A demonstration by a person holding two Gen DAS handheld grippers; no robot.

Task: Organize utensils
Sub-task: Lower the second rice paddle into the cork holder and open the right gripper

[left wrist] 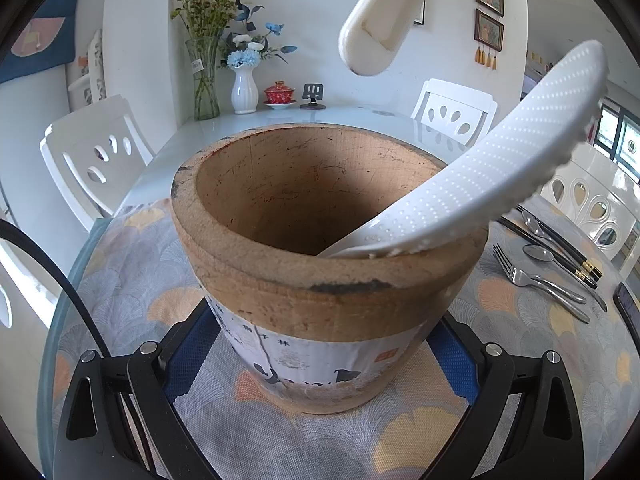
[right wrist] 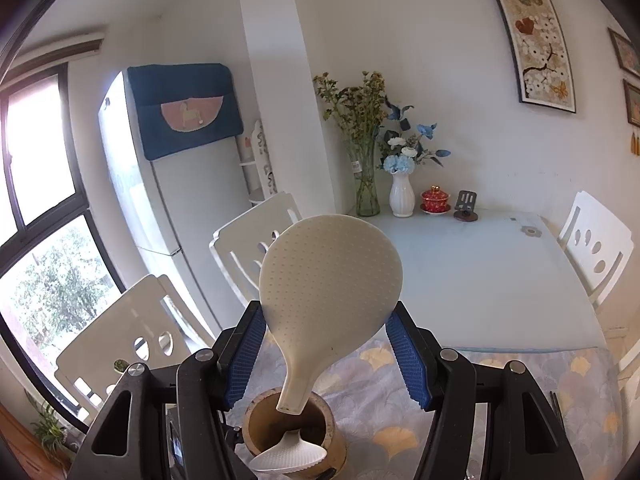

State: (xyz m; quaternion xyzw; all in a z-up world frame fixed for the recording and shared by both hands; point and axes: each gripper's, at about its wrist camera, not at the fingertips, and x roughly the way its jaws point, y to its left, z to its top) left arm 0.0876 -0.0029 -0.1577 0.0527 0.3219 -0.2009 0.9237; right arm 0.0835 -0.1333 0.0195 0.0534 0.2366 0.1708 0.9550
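The tabletop (left wrist: 132, 248), under a fan-patterned cloth, carries a wooden holder (left wrist: 320, 272), a wide cup with a paper label round its waist. The left gripper (left wrist: 320, 364) has its fingers (left wrist: 456, 356) clamped on the holder's lower sides, blue pads pressing both flanks. Inside the holder a white rice paddle (left wrist: 492, 184) leans handle-down, its dimpled blade sticking out over the right of the rim. Above the holder a cream rice paddle (right wrist: 328, 280) hangs handle-down, its end just over the mouth; the right gripper (right wrist: 326, 354) grips its blade edges between both fingers. Right of the holder lie black chopsticks (left wrist: 560, 246), a fork (left wrist: 536, 280) and two spoons (left wrist: 540, 254)
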